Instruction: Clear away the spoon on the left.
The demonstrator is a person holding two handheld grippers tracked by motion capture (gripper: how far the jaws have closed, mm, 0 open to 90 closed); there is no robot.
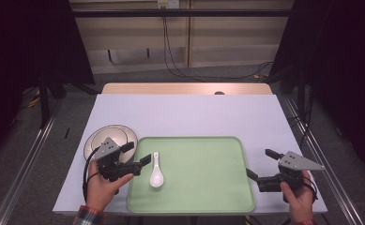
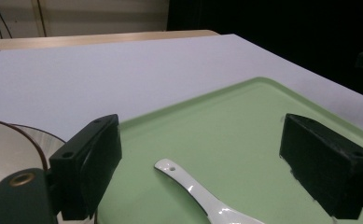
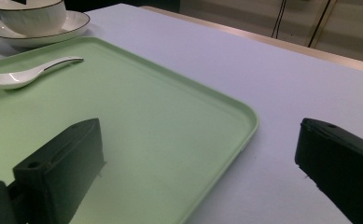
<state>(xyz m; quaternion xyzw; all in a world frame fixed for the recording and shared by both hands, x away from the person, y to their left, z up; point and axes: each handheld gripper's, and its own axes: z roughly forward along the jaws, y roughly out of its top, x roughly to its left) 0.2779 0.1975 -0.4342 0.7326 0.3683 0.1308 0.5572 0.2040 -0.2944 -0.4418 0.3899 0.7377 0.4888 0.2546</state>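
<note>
A white spoon [image 1: 156,174] is seen on a pale green tray [image 1: 208,187]; the white bowl [image 3: 30,16] is dark-rimmed; the table [image 1: 185,115] is lavender-grey.

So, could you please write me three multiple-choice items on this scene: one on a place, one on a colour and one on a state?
1. Where does the spoon lie?
A. in the bowl
B. on the tray
C. on the bare table

2. What colour is the tray?
A. green
B. red
C. black

3. How do the left tongs stand?
A. shut on the spoon
B. shut on the bowl
C. open, holding nothing

Key: 1 B, the spoon rests at the tray's left side. 2 A, the tray is pale green in every view. 3 C, the jaws stand apart above the spoon without touching it.
</note>
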